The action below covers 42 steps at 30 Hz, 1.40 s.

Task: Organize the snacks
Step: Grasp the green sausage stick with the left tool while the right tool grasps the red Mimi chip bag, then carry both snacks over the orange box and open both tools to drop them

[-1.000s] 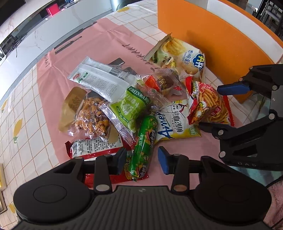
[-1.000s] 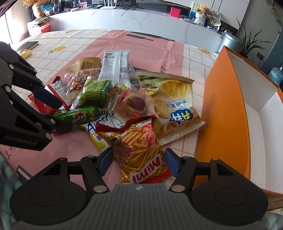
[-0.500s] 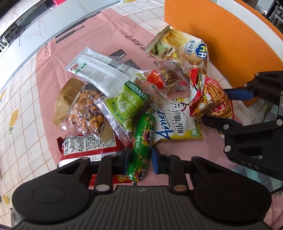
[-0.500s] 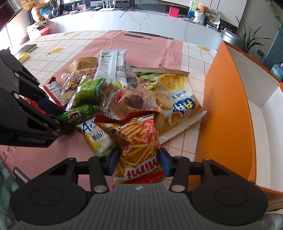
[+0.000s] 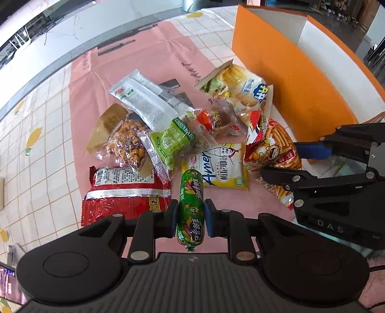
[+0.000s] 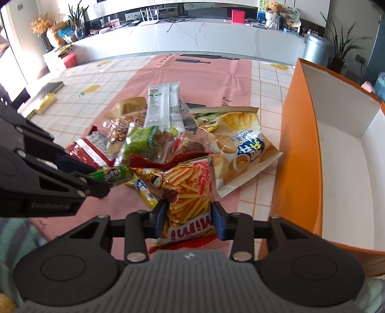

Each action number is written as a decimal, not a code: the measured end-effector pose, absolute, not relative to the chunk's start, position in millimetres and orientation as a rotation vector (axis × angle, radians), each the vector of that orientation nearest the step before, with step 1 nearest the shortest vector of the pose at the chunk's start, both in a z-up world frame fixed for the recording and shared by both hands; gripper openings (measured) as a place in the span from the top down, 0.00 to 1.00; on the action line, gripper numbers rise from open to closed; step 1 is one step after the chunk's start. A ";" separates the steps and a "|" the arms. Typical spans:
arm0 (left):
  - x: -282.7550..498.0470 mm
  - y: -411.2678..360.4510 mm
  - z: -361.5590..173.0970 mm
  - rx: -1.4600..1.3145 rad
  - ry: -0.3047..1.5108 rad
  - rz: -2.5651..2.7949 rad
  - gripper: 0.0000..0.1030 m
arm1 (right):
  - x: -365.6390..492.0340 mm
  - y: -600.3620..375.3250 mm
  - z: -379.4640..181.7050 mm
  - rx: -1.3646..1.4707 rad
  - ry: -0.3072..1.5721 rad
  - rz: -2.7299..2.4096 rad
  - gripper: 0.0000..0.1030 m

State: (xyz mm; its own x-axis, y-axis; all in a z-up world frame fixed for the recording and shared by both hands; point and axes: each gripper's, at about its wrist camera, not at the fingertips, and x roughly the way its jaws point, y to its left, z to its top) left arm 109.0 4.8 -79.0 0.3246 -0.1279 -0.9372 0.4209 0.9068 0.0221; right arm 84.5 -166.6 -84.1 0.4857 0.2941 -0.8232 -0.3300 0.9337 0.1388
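We're in somebody's home here, a living and dining area by the look of it. A long white marble-look counter (image 6: 192, 36) runs along the far wall, and it carries household clutter: a white router (image 6: 149, 20) with its aerials up, loose cables, a red box (image 6: 238, 16), a teddy bear (image 6: 275, 6) in a basket. Potted plants (image 6: 341, 45) stand at the right beside a metal bin (image 6: 315, 49), dried flowers (image 6: 44, 22) sit at the left. The table (image 6: 101, 79) wears a checked cloth printed with little corn cobs (very domestic, that) under a pink runner (image 6: 204, 74). Daylight pours in from the left.
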 end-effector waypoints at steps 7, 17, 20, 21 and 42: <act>89.7 -9.8 -36.5 0.308 1.106 -0.364 0.76 | 78.2 -182.2 -41.6 -0.003 0.968 0.423 0.63; 80.1 -61.5 24.6 0.351 1.005 -0.418 0.76 | 91.4 -227.6 25.8 -0.009 0.981 0.466 0.63; 83.6 -82.3 38.6 0.343 0.988 -0.451 0.76 | 98.2 -249.6 40.9 -0.028 1.003 0.452 0.63; 85.8 -89.8 41.5 0.339 0.984 -0.465 0.76 | 99.9 -257.4 44.9 -0.038 1.009 0.441 0.63; 137.2 -233.2 -23.4 0.590 1.071 -0.721 0.76 | 165.5 -365.4 -36.1 -0.124 1.317 0.333 0.63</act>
State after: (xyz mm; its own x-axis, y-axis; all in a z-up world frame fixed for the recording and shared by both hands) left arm 137.2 -233.2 -23.4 0.2975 -0.2361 -0.9251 0.7686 0.6341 0.0853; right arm 165.5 -365.4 -36.1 0.2120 0.1695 -0.9625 -0.3086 0.9461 0.0986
